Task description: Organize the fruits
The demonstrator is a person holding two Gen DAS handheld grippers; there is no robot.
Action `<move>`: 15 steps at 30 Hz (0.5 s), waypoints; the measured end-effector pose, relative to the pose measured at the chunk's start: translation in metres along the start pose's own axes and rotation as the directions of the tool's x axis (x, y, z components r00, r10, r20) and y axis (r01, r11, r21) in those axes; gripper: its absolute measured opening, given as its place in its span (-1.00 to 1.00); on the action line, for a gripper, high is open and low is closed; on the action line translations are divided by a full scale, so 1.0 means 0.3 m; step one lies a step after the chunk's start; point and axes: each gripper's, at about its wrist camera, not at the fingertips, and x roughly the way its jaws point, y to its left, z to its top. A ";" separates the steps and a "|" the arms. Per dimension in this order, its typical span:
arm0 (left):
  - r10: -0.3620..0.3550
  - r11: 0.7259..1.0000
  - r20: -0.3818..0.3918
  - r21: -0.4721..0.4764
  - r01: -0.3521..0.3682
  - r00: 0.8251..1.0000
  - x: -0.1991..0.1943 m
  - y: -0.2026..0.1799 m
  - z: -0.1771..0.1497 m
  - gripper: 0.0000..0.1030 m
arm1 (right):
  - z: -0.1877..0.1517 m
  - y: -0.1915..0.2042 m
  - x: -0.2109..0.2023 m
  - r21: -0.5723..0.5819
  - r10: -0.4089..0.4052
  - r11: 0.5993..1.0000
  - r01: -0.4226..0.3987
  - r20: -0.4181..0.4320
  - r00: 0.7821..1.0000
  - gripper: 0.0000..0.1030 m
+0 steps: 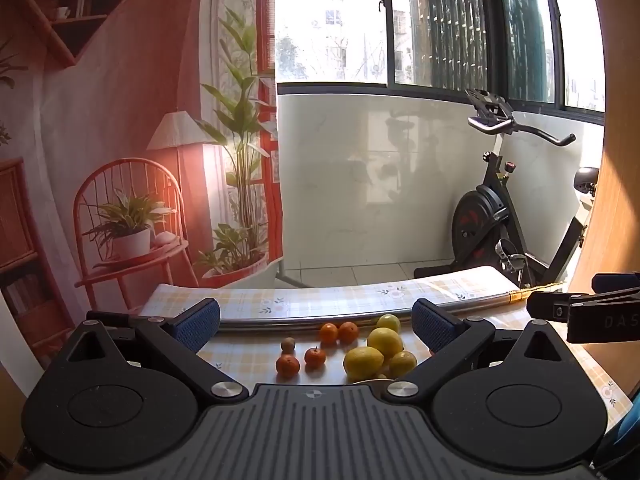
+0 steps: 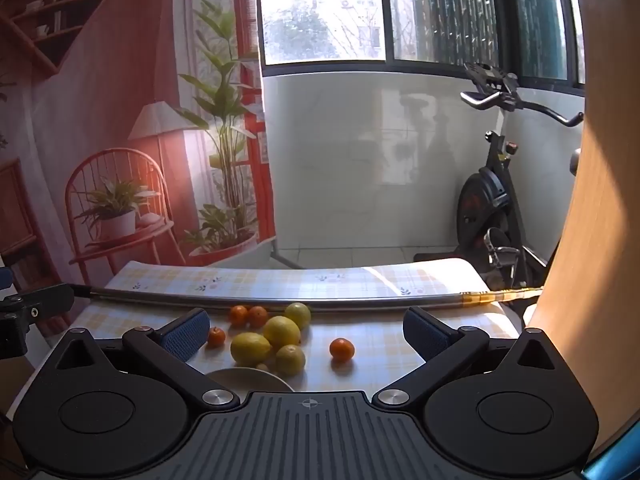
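Lemons (image 2: pixel 281 332) and mandarins (image 1: pixel 287 365) lie clustered on the counter (image 2: pixel 384 344); left gripper (image 1: pixel 316 322) and right gripper (image 2: pixel 306 332) hover with jaws wide apart, empty.

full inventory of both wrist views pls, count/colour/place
lemons: 4, yellow, clustered mid-table
tangerines: 5, orange; one alone right of the lemons, others left and behind
small brown fruit: 1, left of the lemons
plate: 1, pale, near edge, partly hidden
metal rod: 1, silver, across the table behind the fruit
table: 1, yellow checked cloth
exercise bike: 1, black, right rear
backdrop: 1, printed room scene, left
left gripper: open, fingers blue
right gripper: open
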 end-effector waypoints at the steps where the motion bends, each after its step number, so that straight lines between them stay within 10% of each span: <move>1: -0.002 1.000 0.004 0.001 0.002 1.000 0.000 -0.002 0.002 1.00 | 0.000 0.000 0.000 0.000 0.000 1.000 0.000 0.001 1.000 1.00; 15: 0.017 1.000 0.054 -0.007 -0.017 0.998 -0.038 -0.004 -0.024 1.00 | 0.003 0.001 -0.012 -0.004 -0.001 1.000 0.001 0.014 1.000 1.00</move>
